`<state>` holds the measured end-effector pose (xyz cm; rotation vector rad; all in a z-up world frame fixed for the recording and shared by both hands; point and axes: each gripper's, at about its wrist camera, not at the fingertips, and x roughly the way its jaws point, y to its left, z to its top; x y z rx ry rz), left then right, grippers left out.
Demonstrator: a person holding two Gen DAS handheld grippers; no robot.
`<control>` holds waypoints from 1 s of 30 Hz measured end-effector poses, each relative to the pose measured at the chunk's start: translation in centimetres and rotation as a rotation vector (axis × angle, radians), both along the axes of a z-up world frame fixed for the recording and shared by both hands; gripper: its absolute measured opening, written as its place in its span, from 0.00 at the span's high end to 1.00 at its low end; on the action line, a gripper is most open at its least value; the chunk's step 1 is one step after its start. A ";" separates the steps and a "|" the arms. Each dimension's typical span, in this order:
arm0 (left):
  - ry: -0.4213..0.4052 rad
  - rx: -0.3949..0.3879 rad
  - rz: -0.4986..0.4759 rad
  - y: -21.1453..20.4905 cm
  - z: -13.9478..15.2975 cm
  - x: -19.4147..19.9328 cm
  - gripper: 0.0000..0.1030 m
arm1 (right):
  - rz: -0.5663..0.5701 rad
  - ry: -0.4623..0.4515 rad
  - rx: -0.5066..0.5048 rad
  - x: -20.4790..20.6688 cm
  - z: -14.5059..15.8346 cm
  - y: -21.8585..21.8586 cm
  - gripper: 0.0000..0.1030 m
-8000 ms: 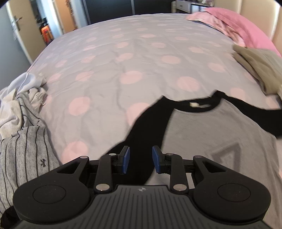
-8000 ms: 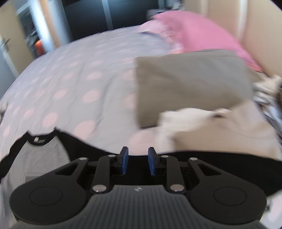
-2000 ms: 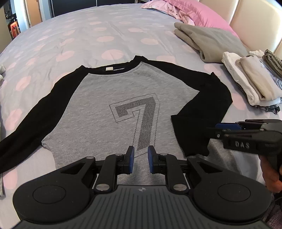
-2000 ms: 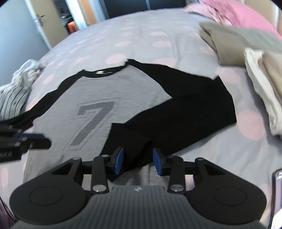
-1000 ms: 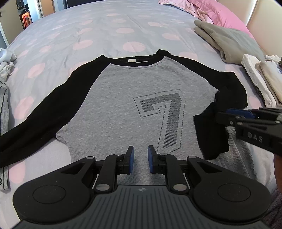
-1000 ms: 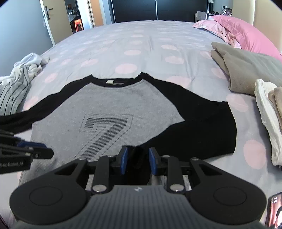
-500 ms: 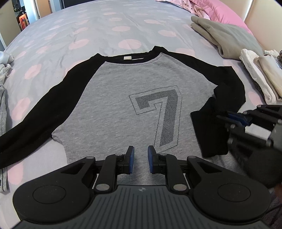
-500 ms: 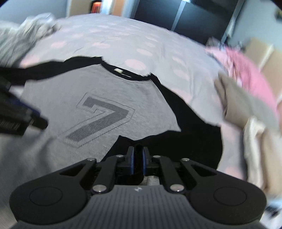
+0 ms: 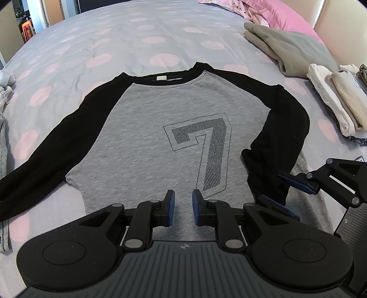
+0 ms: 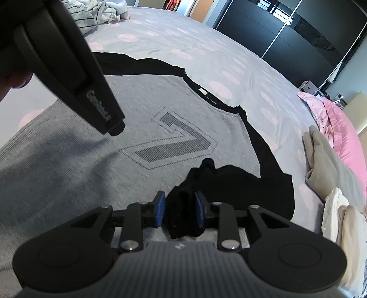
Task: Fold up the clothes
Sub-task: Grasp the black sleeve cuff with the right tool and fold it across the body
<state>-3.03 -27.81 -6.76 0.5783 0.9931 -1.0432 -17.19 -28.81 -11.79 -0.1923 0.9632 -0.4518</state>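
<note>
A grey raglan shirt with black sleeves and a printed 7 lies face up on the bed; it also shows in the right wrist view. Its right black sleeve is folded back in over the body. My right gripper stands open around that sleeve's bunched cuff, which lies between the pads. The same gripper shows in the left wrist view. My left gripper is open and empty, just above the shirt's hem. The left sleeve lies stretched out.
The bedspread is grey with pink dots. Folded clothes are stacked at the right: a grey-beige garment and white and beige ones. Pink pillows lie at the head. Unfolded striped clothes lie at the left edge.
My right gripper has opened its jaws from tightly shut on the black cuff; the cuff still lies between them. It has swung in closer beside my left gripper, which barely moved.
</note>
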 end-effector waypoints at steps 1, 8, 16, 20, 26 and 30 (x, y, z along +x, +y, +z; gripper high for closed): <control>0.003 -0.002 -0.002 0.0 0.0 0.0 0.86 | 0.000 -0.003 0.003 -0.2 0.0 0.0 0.67; 0.019 -0.014 -0.036 -0.6 0.5 -1.2 0.86 | -0.007 0.032 -0.023 -1.9 0.0 -0.1 0.59; 0.068 -0.079 -0.096 -1.4 1.5 -3.0 0.86 | -0.002 0.066 -0.039 -3.7 -0.1 -0.9 0.59; 0.089 -0.113 -0.128 -2.1 1.9 -3.9 0.82 | 0.013 0.069 -0.027 -4.5 -0.6 -1.0 0.59; 0.104 -0.095 -0.175 -3.9 1.4 -5.5 0.79 | 0.021 0.078 -0.027 -5.2 -0.8 -1.0 0.59; 0.107 -0.079 -0.214 -4.7 0.6 -6.7 0.73 | 0.015 0.082 -0.023 -5.4 -0.9 -1.2 0.59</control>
